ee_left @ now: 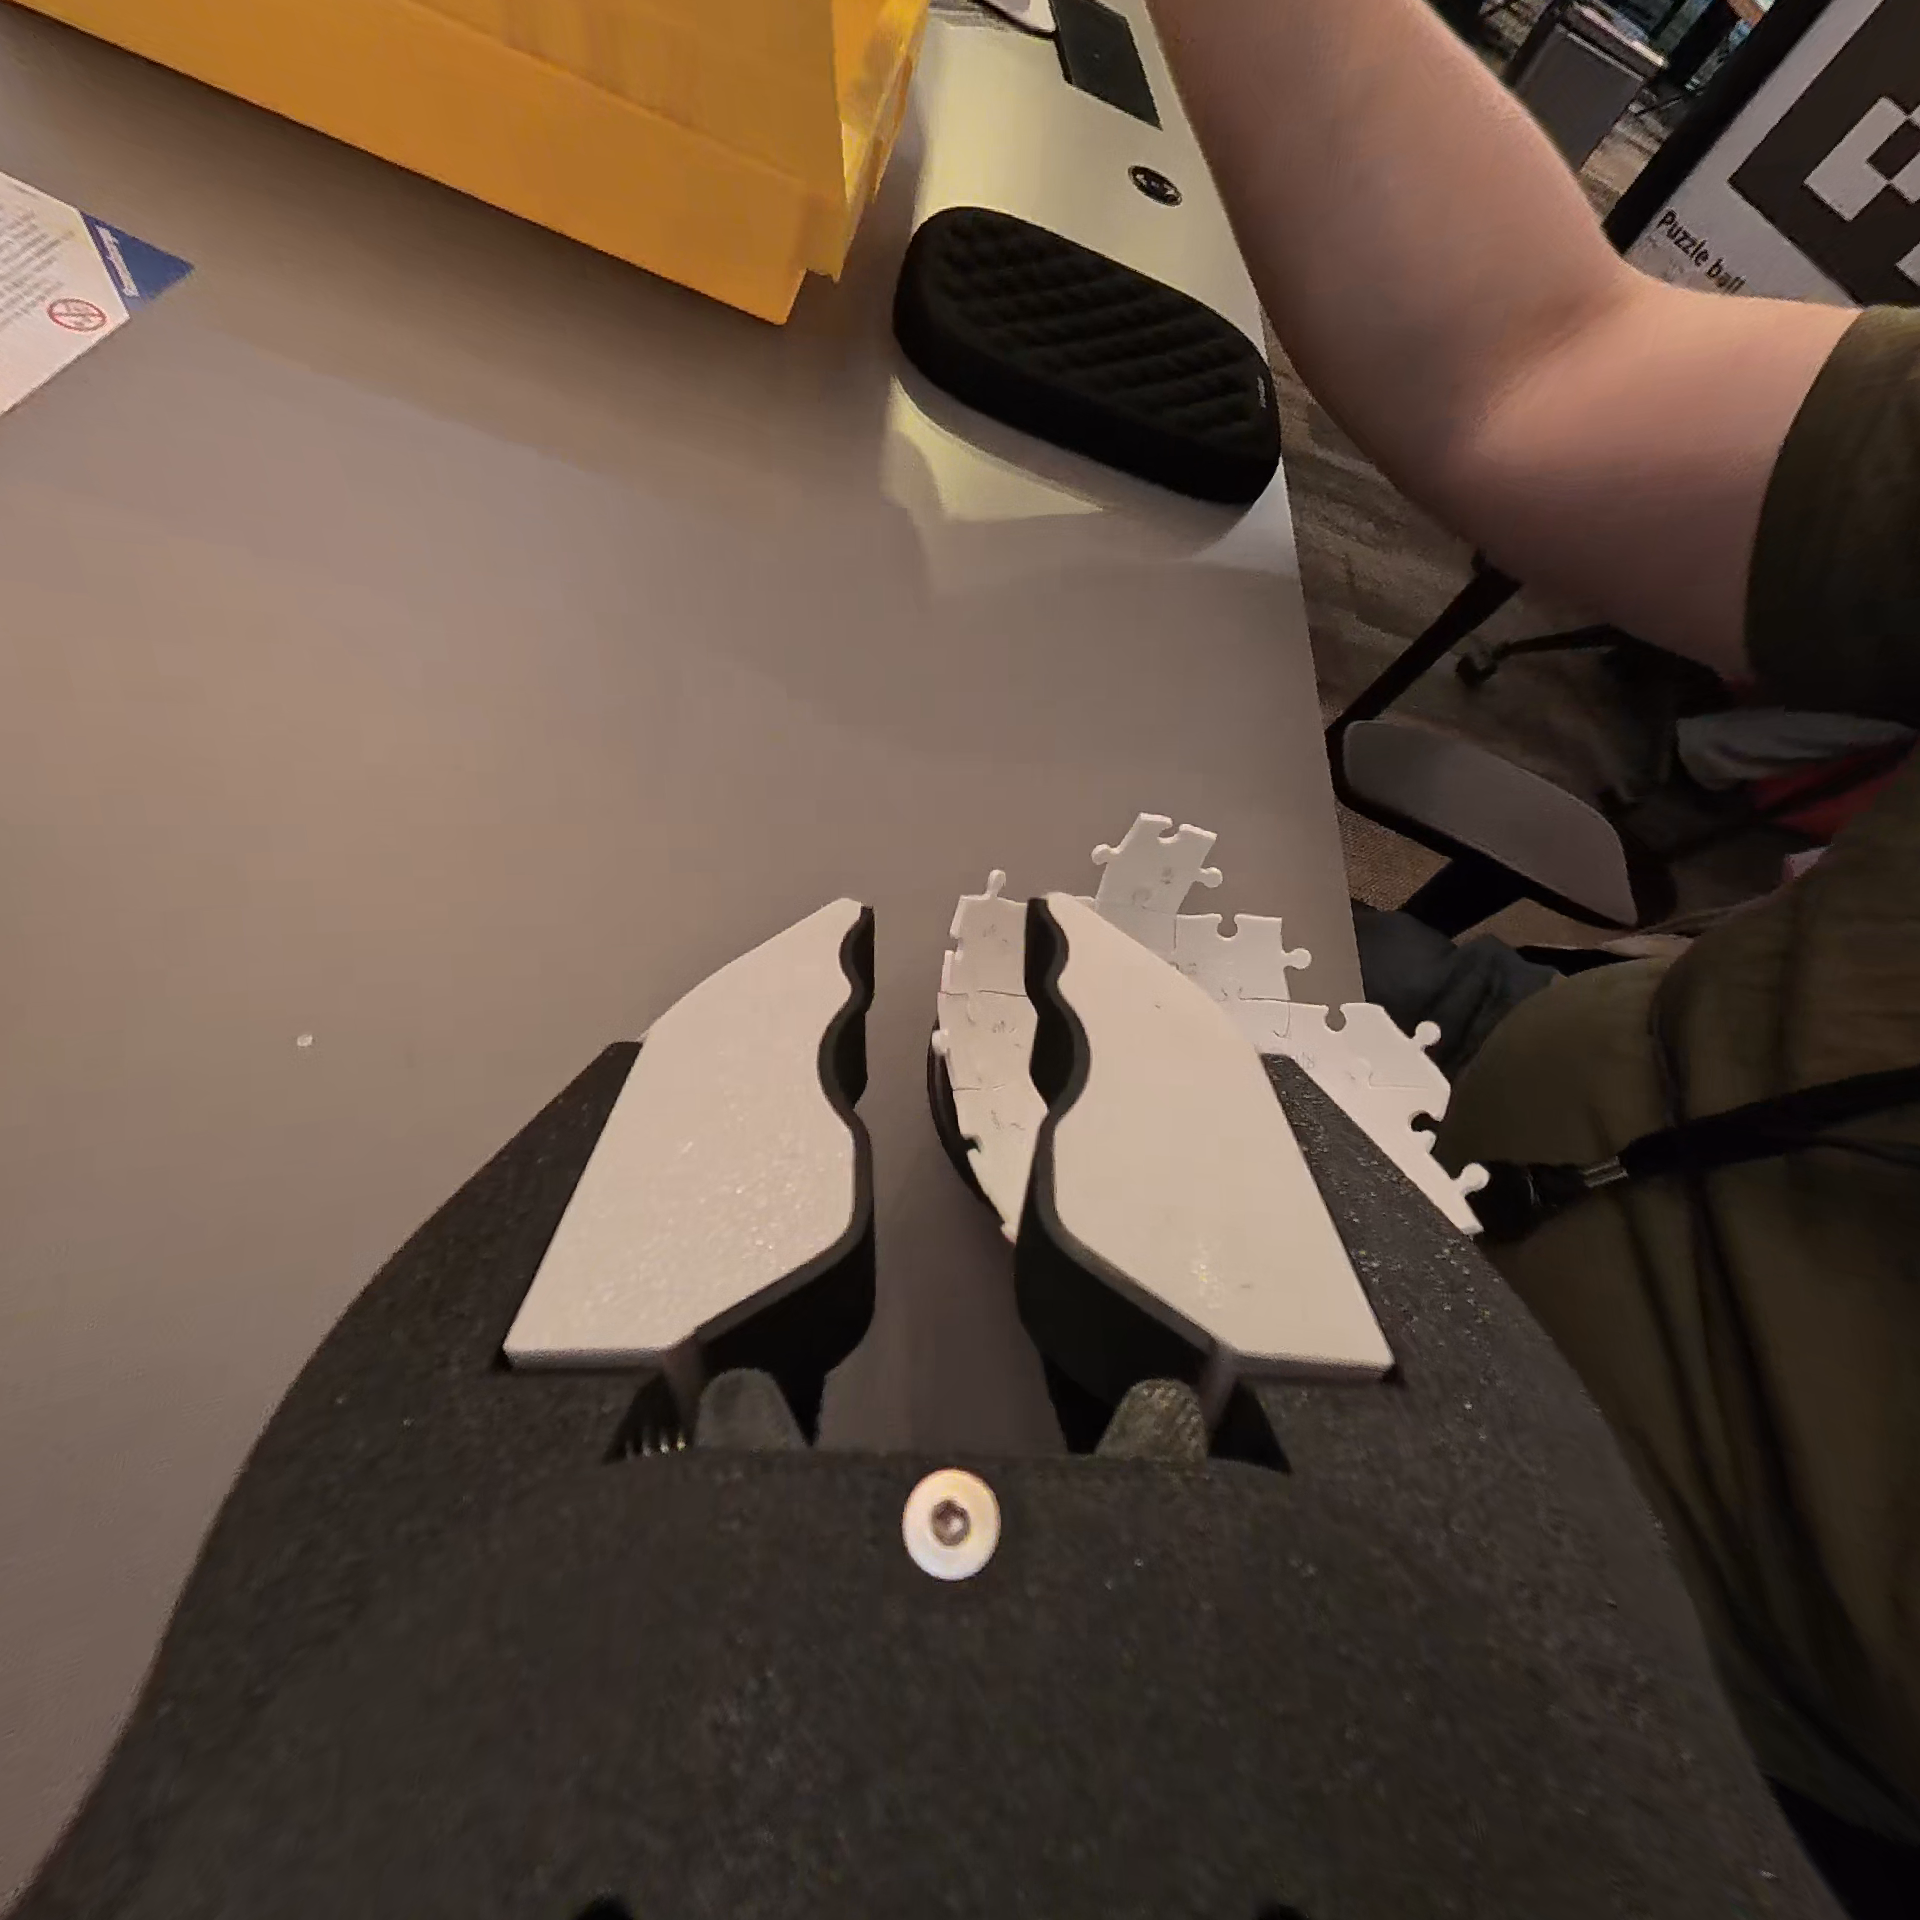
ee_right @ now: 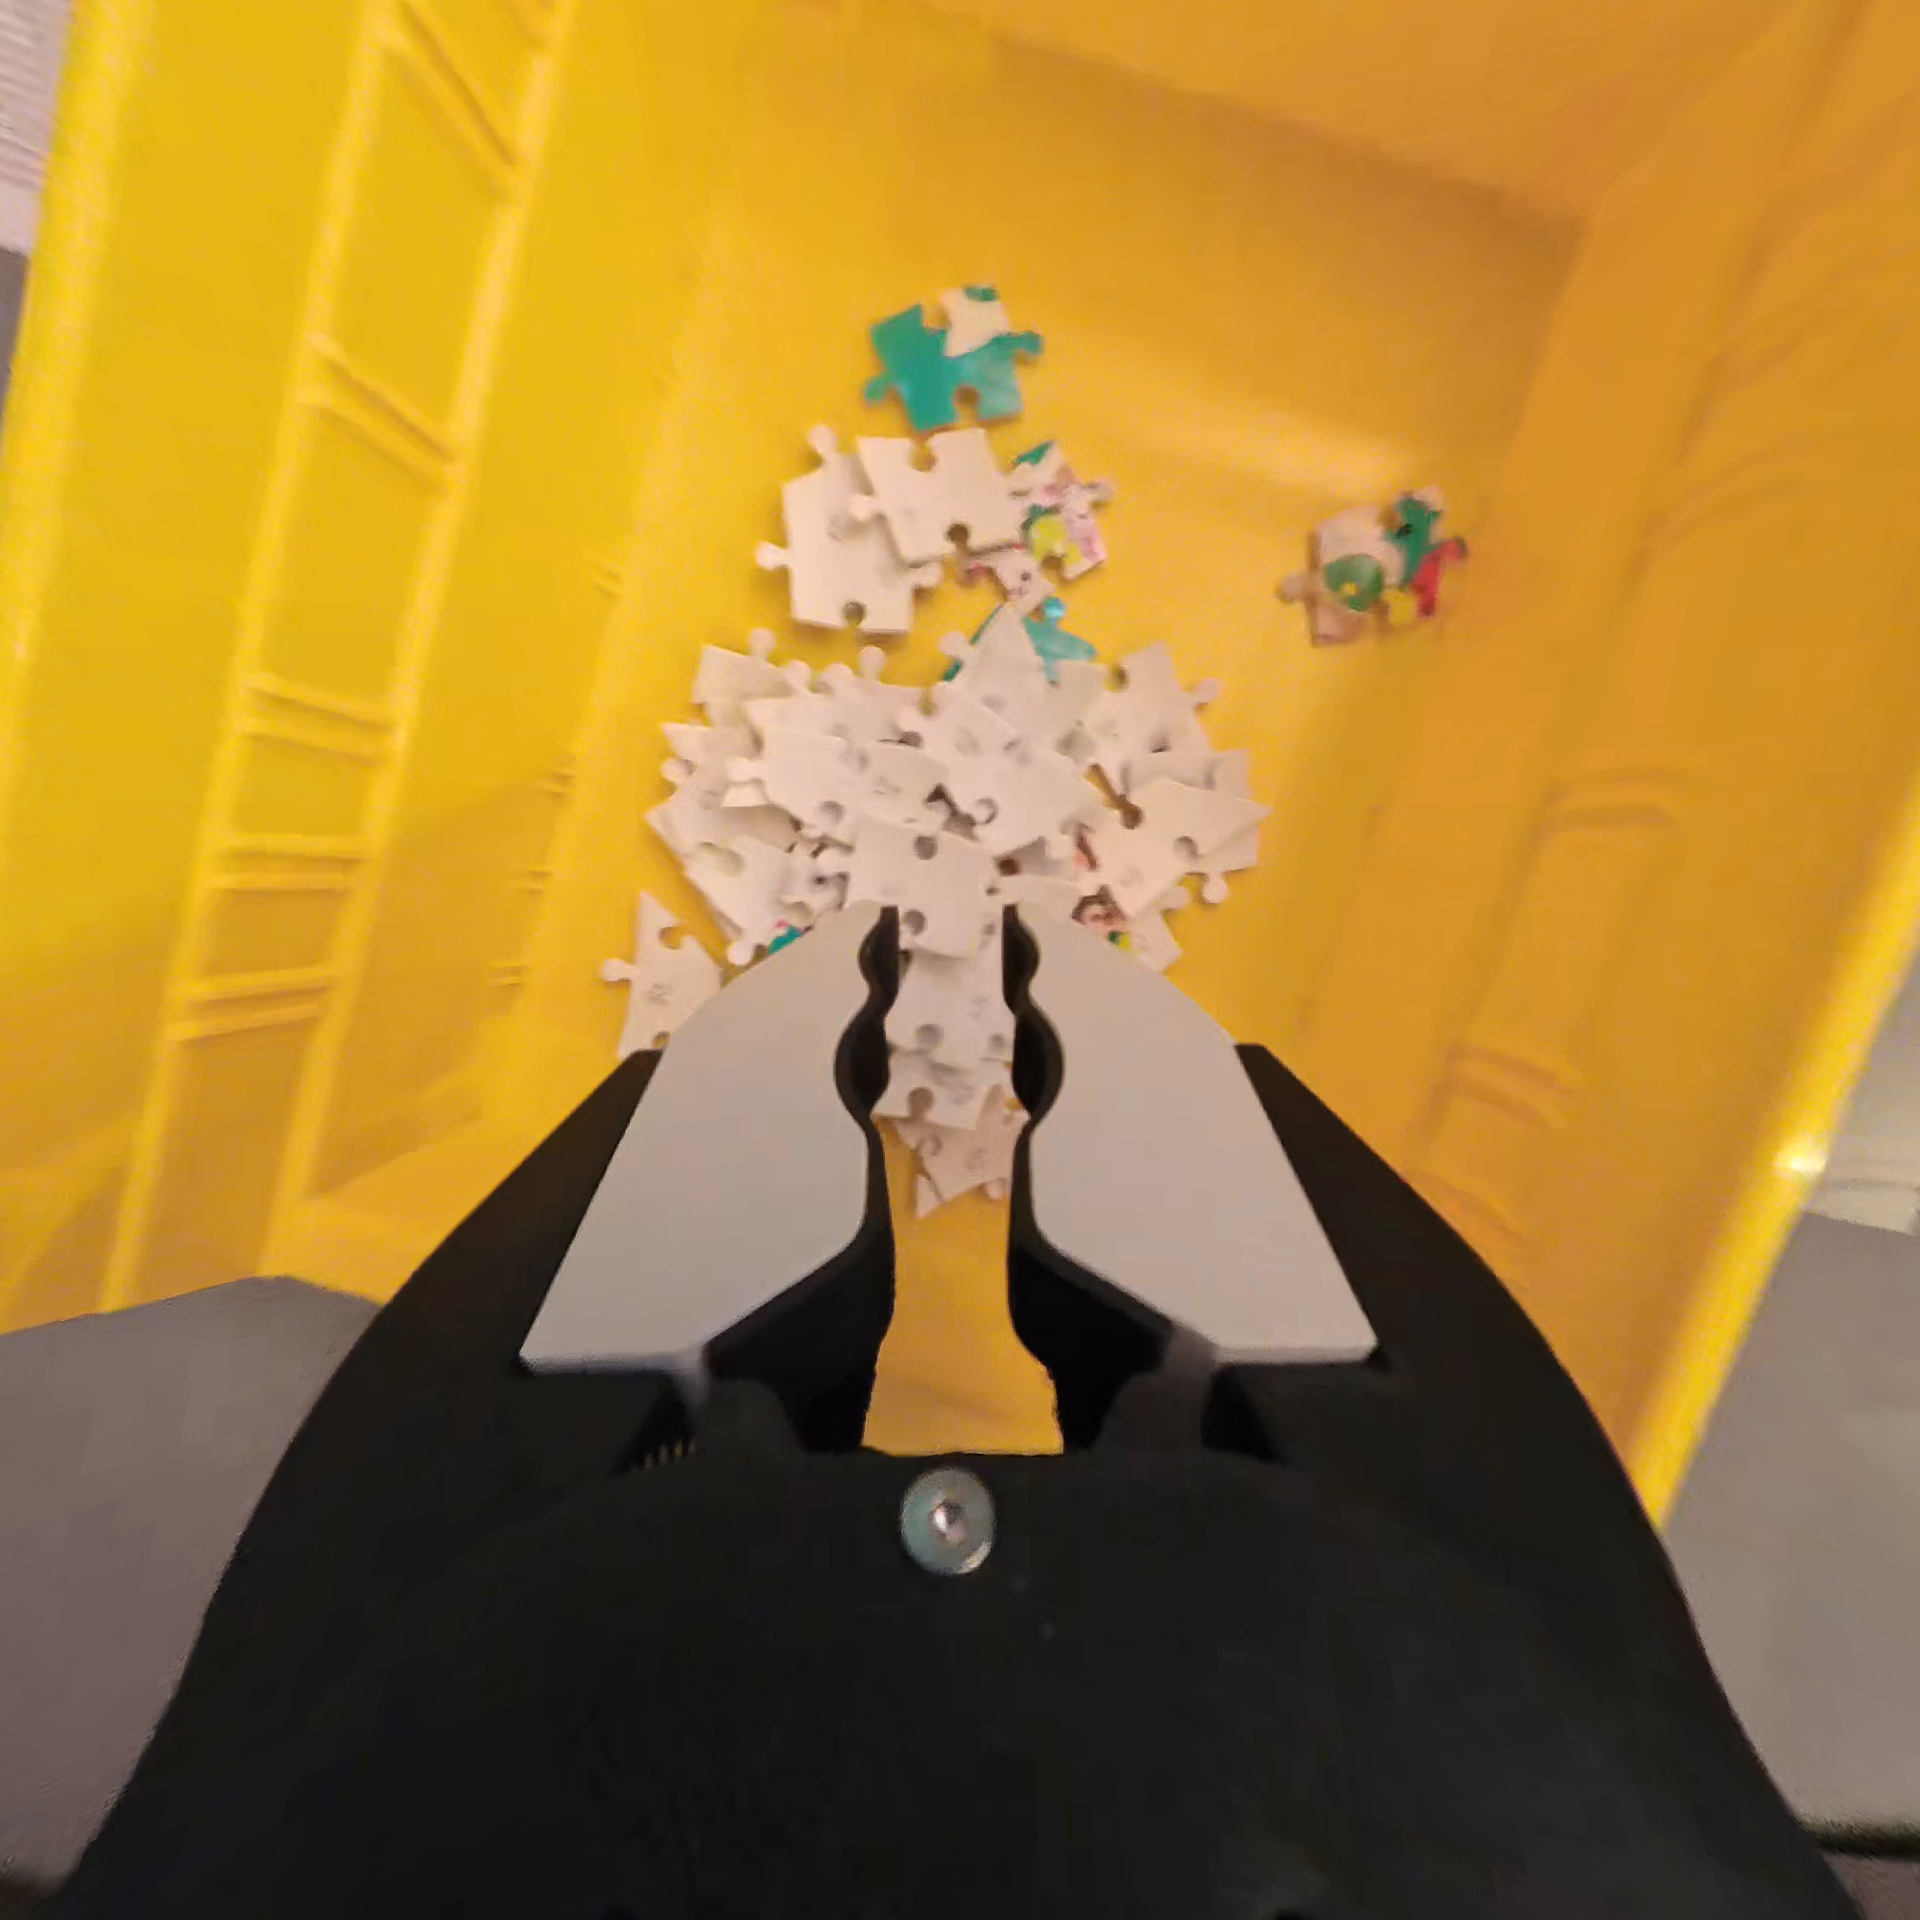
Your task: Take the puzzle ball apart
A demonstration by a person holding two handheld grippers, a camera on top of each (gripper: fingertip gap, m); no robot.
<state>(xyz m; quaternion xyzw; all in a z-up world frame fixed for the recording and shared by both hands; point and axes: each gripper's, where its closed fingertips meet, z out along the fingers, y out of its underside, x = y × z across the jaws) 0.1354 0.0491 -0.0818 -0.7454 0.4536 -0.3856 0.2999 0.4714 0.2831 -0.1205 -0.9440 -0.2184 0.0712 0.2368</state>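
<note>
Left gripper (ee_left: 951, 914) hangs low over the grey tabletop (ee_left: 468, 644), fingers slightly apart, nothing between them. Its right finger (ee_left: 1143, 1122) sits in front of the remaining curved white shell of the puzzle ball (ee_left: 1226, 956), interlocked pieces showing their blank backs, near the table's right edge; contact can't be told. Farther back: black ribbed oval pad (ee_left: 1081, 353), yellow plastic bin (ee_left: 582, 135) and a printed leaflet (ee_left: 73, 281) at far left. A person's bare forearm (ee_left: 1455, 312) crosses top right.

Right gripper (ee_right: 948, 925) points down into the yellow bin (ee_right: 312, 623), fingers parted, gripping nothing visible. Below it, a heap of loose white-backed jigsaw pieces (ee_right: 956, 790); beyond, a teal piece (ee_right: 945, 364), and a colourful cluster (ee_right: 1377, 566) apart to the right.
</note>
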